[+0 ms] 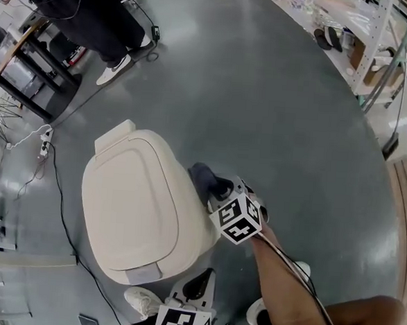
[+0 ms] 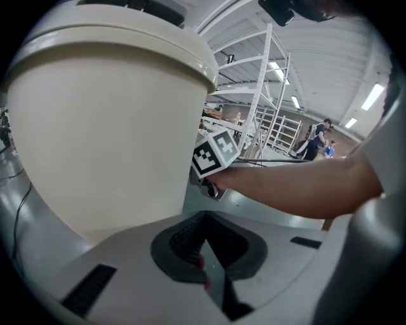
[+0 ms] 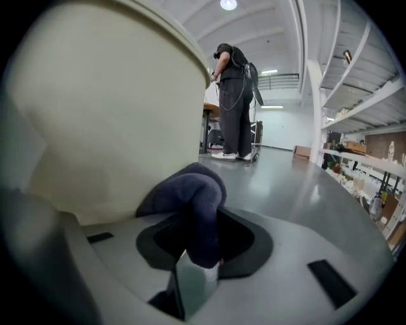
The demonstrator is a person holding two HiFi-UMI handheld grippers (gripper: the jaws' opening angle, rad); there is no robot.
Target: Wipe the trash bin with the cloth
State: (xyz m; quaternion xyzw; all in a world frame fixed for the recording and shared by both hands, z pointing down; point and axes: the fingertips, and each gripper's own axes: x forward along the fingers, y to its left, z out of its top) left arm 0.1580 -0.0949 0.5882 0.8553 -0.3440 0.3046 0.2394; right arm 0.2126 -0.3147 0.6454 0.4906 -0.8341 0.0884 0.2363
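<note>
Head view: cream lidded trash bin [image 1: 135,202], right gripper [image 1: 216,187] w/ dark-blue cloth [image 1: 201,173] at its side. Left gripper view: left gripper [image 2: 202,257] jaws together, empty, nr bin. Right gripper view: jaws pinch cloth, touching bin wall

My right hand-held gripper [image 3: 198,270] has a pale grey shell with a dark oval recess round the jaws and black slots to either side. Its cube [image 1: 236,218] carries black-and-white square markers, and a thin dark cable [image 1: 295,267] trails back along my bare, sleeveless forearm. The left hand-held gripper [image 2: 204,270] matches it, with its own marker cube [image 1: 182,322]. I'm wearing white shoes [image 1: 141,301].
</note>
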